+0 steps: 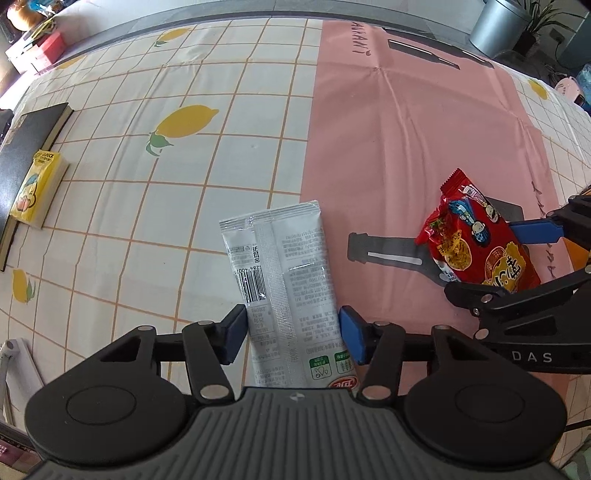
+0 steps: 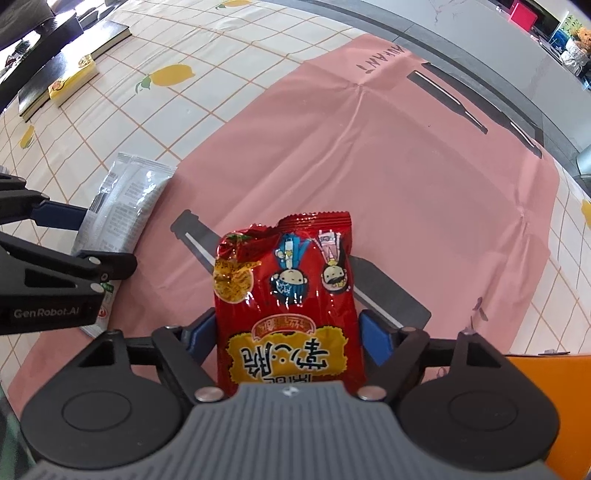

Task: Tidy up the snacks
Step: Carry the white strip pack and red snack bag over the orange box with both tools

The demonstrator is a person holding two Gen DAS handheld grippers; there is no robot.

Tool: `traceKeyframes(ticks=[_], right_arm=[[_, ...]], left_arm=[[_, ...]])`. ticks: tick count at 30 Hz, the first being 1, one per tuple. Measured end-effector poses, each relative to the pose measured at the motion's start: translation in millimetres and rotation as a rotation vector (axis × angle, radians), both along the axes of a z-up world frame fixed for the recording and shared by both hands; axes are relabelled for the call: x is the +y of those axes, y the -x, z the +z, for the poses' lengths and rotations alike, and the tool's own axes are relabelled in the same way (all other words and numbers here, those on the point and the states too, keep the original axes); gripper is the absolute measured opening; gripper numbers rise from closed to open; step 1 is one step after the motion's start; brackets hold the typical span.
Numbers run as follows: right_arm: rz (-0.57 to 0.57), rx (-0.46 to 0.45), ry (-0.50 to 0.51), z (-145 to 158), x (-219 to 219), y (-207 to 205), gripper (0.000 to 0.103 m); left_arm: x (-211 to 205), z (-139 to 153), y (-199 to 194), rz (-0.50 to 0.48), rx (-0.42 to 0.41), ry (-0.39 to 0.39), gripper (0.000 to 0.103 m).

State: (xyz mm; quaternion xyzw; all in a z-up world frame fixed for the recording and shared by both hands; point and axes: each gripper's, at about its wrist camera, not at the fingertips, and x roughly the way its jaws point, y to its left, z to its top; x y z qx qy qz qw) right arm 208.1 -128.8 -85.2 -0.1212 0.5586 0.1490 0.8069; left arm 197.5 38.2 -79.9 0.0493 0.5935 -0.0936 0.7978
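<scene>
red snack bag — right tongs grip it | white packet — left tongs grip it

A lemon-print checked cloth covers the bench, a pink mat over it. At nine o'clock, a yellow box lies on a black book. At one o'clock stands a grey bin.

The near end of the white printed foil sachet disappears under the gripper body in the left wrist view. The lower end of the glossy red snack bag does likewise in the right. An orange flat object runs off the frame, unidentifiable.
</scene>
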Motion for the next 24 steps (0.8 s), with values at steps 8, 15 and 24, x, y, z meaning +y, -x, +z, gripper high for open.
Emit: traceKeyframes(ticks=[8, 15, 24], right_arm=[[-0.022, 0.014, -0.004, 11.2, -3.2, 10.2, 0.070], [0.025, 0.029, -0.002, 35.4, -4.6, 40.0, 0.070], [0.098, 0.025, 0.006, 79.4, -23.8, 94.8, 0.070]], left_arm=[[-3.1, 11.7, 13.5, -0.052, -0.022, -0.033, 0.058], [-17.7, 39.0, 38.4, -0.119, -0.047, -0.043, 0.058], [-54.2, 82.7, 78.0, -0.245, -0.094, -0.045, 0.058]])
